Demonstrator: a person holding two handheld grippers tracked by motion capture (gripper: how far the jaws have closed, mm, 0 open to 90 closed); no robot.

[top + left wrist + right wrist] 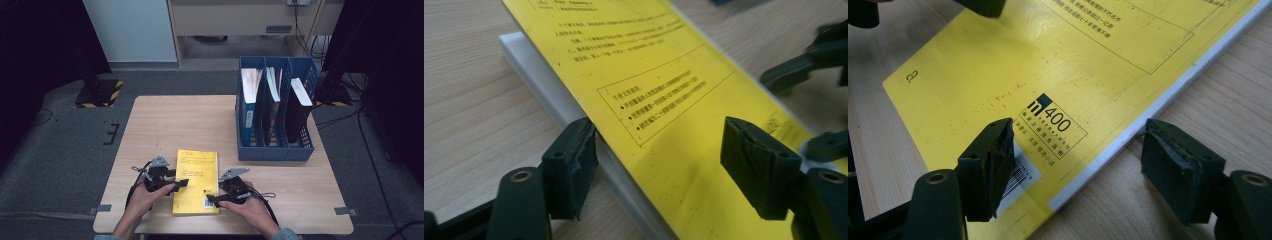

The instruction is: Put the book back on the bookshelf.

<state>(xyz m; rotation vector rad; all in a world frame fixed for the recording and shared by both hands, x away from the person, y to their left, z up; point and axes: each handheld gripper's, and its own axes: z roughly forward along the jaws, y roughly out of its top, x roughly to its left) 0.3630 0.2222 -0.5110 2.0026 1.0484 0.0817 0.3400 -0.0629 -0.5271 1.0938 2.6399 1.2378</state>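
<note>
I am working on the yellow book (196, 181). It lies flat on the wooden table (165, 120), near my edge, well apart from the blue file rack (274, 145) at the far right.

My left gripper (176, 183) is at the book's left edge. Its jaws are apart, one down by the white pages, one over the cover, not pinching yet.

My right gripper (212, 199) is at the right edge by the barcode (1018, 175). Its jaws are spread too, one over the cover and one on the table side, gripping nothing.

To do this well, I think I should slide a jaw under each edge, squeeze both sides together, and lift level so the book does not slip.
</note>
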